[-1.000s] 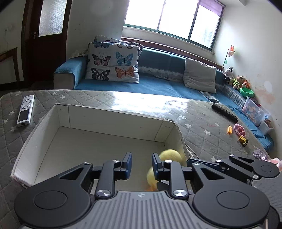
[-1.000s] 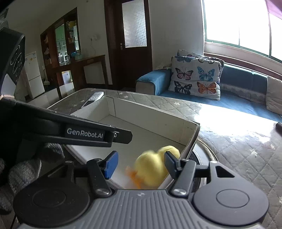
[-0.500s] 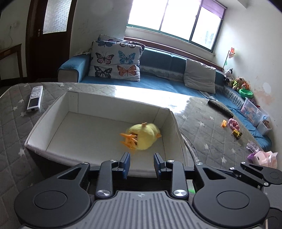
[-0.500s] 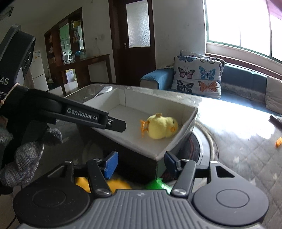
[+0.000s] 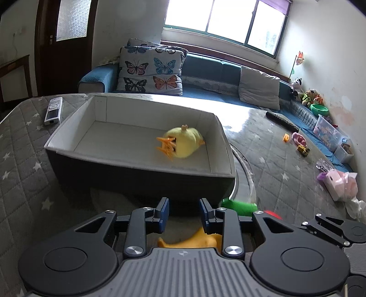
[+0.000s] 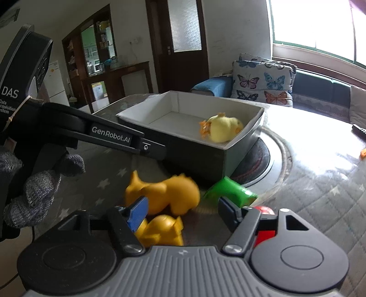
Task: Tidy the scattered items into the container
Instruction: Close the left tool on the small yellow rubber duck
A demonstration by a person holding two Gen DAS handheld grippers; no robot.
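Both tongs stand released with nothing between their pads. Left wrist view: the left gripper (image 5: 184, 211) hangs parted above the quilted grey star-print cover (image 5: 27, 146) of the table. Just beyond it stands the container (image 5: 141, 176), dark outside and white inside, with the yellow plush chick (image 5: 185, 144) lying on its side at the right end of the floor. A white remote (image 5: 53, 110) lies left of the container. A green block (image 5: 238, 205) lies at the container's near right corner, and part of an orange toy (image 5: 194, 239) shows below the pads. Small toys (image 5: 297, 140) are scattered at right, near a dark remote (image 5: 282, 122). Behind the table are a blue sofa (image 5: 212, 68), butterfly cushions (image 5: 151, 70), a wide window (image 5: 228, 18) and a dark door (image 5: 66, 43).

Right wrist view: the right gripper (image 6: 184, 210) has just been opening and grasps nothing. Two orange toy animals (image 6: 164, 194) lie on the cover below it, the green block (image 6: 228, 190) to their right, a red item (image 6: 265, 228) partly hidden behind the right finger. The chick (image 6: 223, 130) lies in the container's (image 6: 194, 150) near right corner. A grey-gloved hand (image 6: 29, 194) holds the left device at left. A wooden cabinet (image 6: 98, 54) stands against the far wall.
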